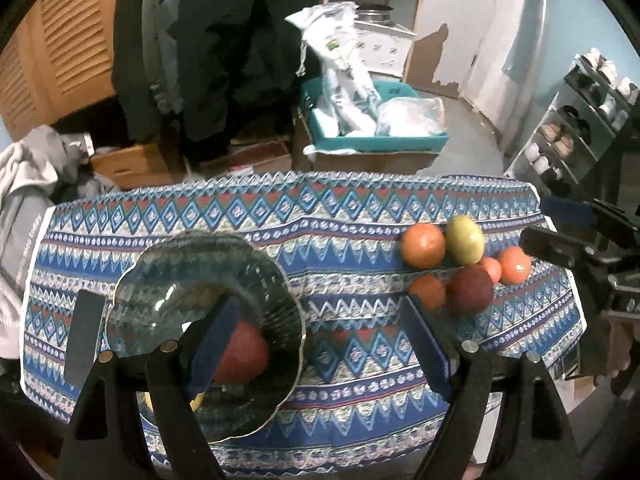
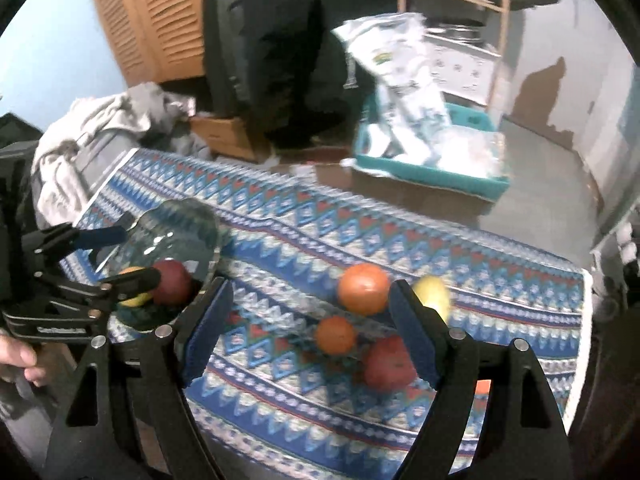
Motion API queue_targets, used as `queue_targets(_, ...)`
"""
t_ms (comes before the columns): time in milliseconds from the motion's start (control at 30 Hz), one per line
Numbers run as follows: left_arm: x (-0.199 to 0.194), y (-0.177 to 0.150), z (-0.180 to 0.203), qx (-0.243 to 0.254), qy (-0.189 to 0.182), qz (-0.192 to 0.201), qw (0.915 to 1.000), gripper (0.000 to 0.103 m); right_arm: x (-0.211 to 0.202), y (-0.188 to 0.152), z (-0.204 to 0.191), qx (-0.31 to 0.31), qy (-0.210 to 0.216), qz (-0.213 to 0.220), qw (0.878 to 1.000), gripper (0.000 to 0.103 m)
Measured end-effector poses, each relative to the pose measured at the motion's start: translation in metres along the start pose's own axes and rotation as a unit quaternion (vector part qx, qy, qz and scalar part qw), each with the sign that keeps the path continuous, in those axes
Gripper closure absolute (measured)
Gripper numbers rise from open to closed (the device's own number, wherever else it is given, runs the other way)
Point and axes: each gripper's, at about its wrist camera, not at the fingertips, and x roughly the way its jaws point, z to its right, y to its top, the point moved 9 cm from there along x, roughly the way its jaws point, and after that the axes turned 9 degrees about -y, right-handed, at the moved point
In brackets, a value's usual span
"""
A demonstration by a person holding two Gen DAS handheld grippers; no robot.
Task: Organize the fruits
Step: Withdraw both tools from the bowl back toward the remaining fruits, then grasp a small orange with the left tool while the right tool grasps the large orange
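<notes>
A clear glass bowl (image 1: 168, 280) sits on the left of the patterned tablecloth (image 1: 320, 220), holding a red apple (image 1: 242, 354) and a yellow fruit (image 2: 132, 298). It also shows in the right wrist view (image 2: 176, 224). My left gripper (image 1: 316, 340) is open, its left finger over the bowl beside the apple. A pile of fruit lies at the right: oranges (image 1: 423, 245), a green-yellow fruit (image 1: 465, 239), a dark red apple (image 1: 471, 289). My right gripper (image 2: 308, 336) is open and empty above the pile, with a small orange (image 2: 335, 334) and a red apple (image 2: 388, 364) between its fingers.
Behind the table are a teal bin (image 1: 376, 140) with white bags, cardboard boxes (image 1: 132, 164), hanging dark clothes (image 1: 224, 40), a wooden shelf (image 1: 416, 0) and a shoe rack (image 1: 572, 120). Grey cloth (image 1: 28, 184) lies at the table's left end.
</notes>
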Motion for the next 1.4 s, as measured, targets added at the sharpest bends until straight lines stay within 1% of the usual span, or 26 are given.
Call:
queue_targets(67, -0.001, 0.003, 0.01, 0.004, -0.009, 0.003, 0.9999, 0.019, -0.006, -0.002, 0.018, 0.01, -0.012, 0.008, 1.0, 0.02)
queue_targets(300, -0.004, 0.015, 0.039, 0.021, -0.016, 0.014, 0.9996, 0.019, -0.024, -0.009, 0.07, 0.045, -0.042, 0.023, 0.998, 0.02)
queue_targets(433, -0.001, 0.02, 0.052, 0.029, -0.017, 0.016, 0.9993, 0.019, -0.033, -0.013, 0.092, 0.055, -0.057, 0.031, 0.996, 0.019)
queue_targets(600, 0.004, 0.028, 0.075, 0.035, -0.033, 0.016, 0.9987, 0.019, -0.04, -0.021, 0.115, 0.066, -0.074, 0.036, 0.994, 0.019)
queue_targets(667, 0.007, 0.03, 0.083, 0.042, -0.033, 0.016, 0.9984, 0.018, -0.04, -0.026, 0.124, 0.067, -0.081, 0.035, 0.994, 0.019)
queue_targets(833, 0.016, 0.032, 0.1, 0.057, -0.037, 0.011, 0.9976, 0.018, -0.036, -0.041, 0.146, 0.072, -0.097, 0.023, 0.992, 0.019)
queue_targets(1033, 0.035, 0.03, 0.108, 0.073, -0.033, 0.002, 0.9968, 0.018, -0.027, -0.061, 0.167, 0.084, -0.1, 0.007, 0.991, 0.019)
queue_targets(1200, 0.057, 0.023, 0.104, 0.063, -0.034, -0.022, 0.9972, 0.018, -0.008, -0.08, 0.182, 0.1, -0.104, -0.024, 0.989, 0.019)
queue_targets(1300, 0.074, 0.02, 0.106, 0.057, -0.035, -0.04, 0.997, 0.018, 0.002, -0.084, 0.186, 0.104, -0.1, -0.033, 0.989, 0.019)
queue_targets(1400, 0.086, 0.02, 0.108, 0.059, -0.031, -0.048, 0.9966, 0.018, 0.009, -0.085, 0.186, 0.101, -0.102, -0.038, 0.989, 0.019)
